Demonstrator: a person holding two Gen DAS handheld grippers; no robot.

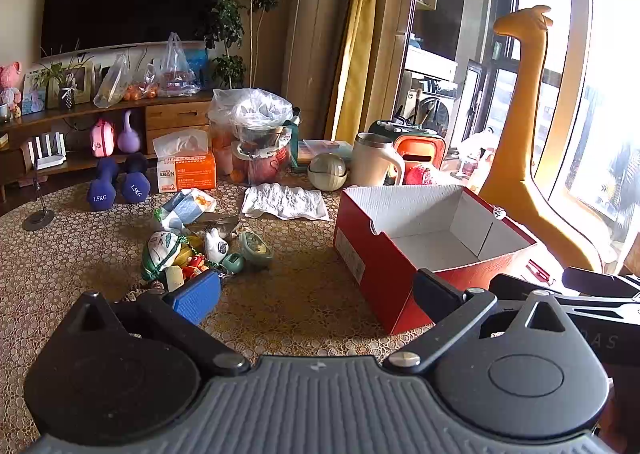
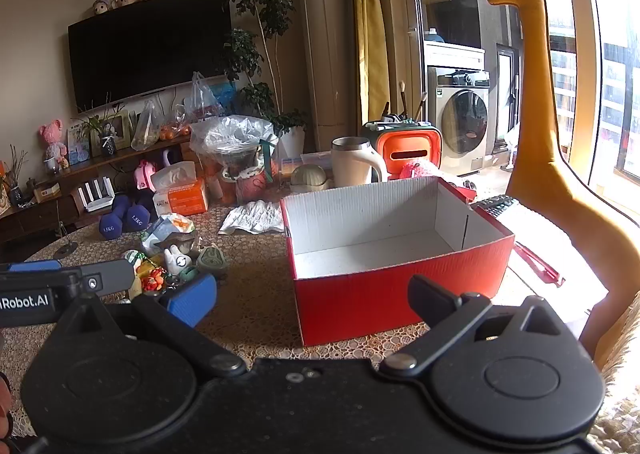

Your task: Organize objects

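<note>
Nothing sorted yet: red box (image 2: 400, 254) empty, toy pile (image 1: 192, 250) untouched on table, left gripper (image 1: 316, 294) and right gripper (image 2: 312, 298) both wide apart, holding nothing.

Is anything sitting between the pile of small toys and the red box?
Nothing visible. Only bare tablecloth lies between the pile of small toys and the red box, which stands open and looks empty.
</note>
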